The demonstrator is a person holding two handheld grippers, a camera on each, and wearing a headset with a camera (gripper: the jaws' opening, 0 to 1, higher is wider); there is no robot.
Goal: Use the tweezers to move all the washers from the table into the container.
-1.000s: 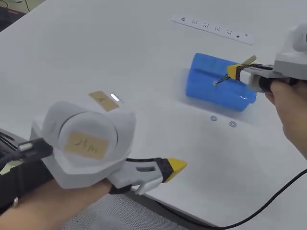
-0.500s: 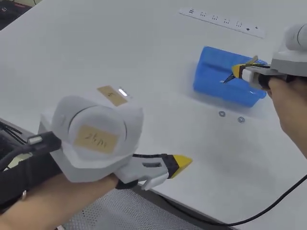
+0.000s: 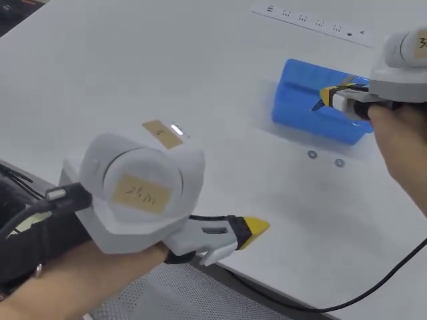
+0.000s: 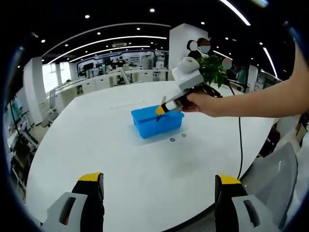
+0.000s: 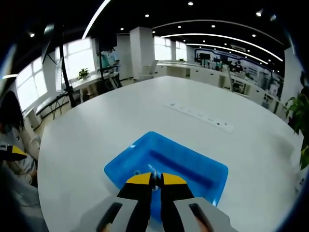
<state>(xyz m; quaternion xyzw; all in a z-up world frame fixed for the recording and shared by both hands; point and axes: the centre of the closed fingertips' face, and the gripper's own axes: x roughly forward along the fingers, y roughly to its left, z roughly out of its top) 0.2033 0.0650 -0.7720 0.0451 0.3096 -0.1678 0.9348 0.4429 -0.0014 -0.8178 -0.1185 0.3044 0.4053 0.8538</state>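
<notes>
The right gripper (image 3: 325,100), a white moulded body with yellow-tipped black jaws, is held over the container (image 3: 300,93), a shallow rectangular tray of glossy translucent blue plastic with rounded corners. In the right gripper view its jaws are pressed almost together on the slim dark metal tweezers (image 5: 153,170), whose points are aimed down into the tray; whether anything is pinched between those points cannot be told. Two small flat metal rings, the washers (image 3: 311,155) (image 3: 339,162), lie side by side on the table (image 3: 133,67), just beside the container's near wall. The left gripper (image 3: 257,230) is held low at the table's near edge, well apart from the tray; in the left gripper view its jaws are spread wide and nothing is held between them. The table is round, smooth and matt white. A flat white power strip (image 3: 313,27) lies beyond the container, and a black cable (image 3: 373,287) crosses the near edge. A large open-plan room with round ceiling lights (image 4: 152,9) and long light strips is seen behind.
</notes>
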